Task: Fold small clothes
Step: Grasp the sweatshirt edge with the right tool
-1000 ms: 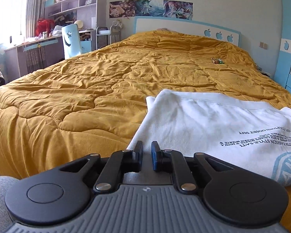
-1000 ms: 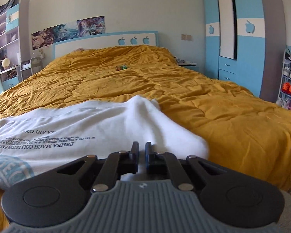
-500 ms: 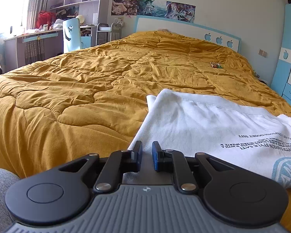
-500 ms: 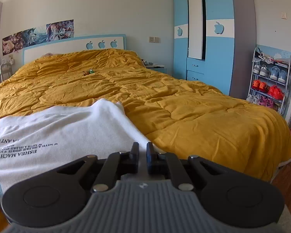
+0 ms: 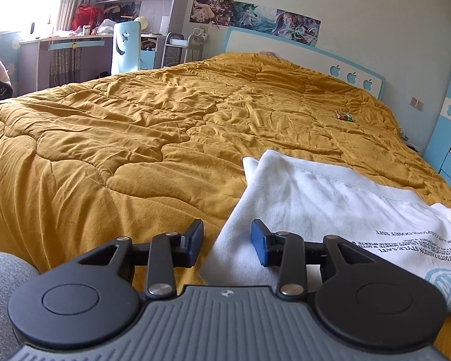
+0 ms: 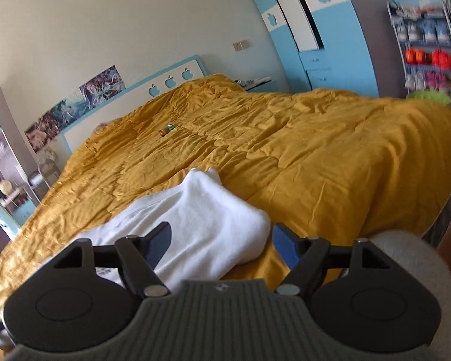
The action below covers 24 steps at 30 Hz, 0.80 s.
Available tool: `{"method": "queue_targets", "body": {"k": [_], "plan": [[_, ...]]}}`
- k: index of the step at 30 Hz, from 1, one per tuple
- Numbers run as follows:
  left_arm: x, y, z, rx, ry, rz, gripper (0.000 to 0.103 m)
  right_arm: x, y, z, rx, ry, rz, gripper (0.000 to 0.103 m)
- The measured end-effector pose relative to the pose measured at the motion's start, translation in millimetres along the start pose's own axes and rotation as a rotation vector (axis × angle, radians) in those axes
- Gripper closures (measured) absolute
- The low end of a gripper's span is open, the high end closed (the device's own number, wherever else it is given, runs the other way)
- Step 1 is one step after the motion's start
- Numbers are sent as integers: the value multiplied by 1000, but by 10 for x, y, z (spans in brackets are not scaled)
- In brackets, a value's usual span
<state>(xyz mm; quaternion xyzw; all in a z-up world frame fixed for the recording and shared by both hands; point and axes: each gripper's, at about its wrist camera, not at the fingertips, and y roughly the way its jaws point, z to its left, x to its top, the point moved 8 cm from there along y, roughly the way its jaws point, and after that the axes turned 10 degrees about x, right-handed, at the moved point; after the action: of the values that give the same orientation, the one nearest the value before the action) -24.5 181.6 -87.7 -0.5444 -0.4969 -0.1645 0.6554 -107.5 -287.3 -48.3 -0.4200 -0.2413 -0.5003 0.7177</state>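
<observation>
Both the left gripper [image 5: 227, 242] and right gripper [image 6: 221, 245] are gaping wide, holding nothing, straddling the white shirt [image 5: 330, 207] at lower frame; regrasping its corners likely follows.

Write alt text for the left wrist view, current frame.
The left gripper is open, its blue-padded fingers either side of the near left edge of a white printed T-shirt lying on a mustard-yellow quilt. Beyond the bed are a white-and-blue headboard, wall posters and a cluttered desk.
</observation>
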Motion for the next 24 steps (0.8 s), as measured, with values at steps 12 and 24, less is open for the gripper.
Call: {"method": "queue_targets", "body": {"k": [12, 24], "plan": [[253, -503, -327, -44, 115, -341, 59, -323, 185, -206, 199, 580, 90, 33], [118, -419, -451, -78, 168, -305, 59, -514, 671, -296, 342, 943, 11, 40]]}}
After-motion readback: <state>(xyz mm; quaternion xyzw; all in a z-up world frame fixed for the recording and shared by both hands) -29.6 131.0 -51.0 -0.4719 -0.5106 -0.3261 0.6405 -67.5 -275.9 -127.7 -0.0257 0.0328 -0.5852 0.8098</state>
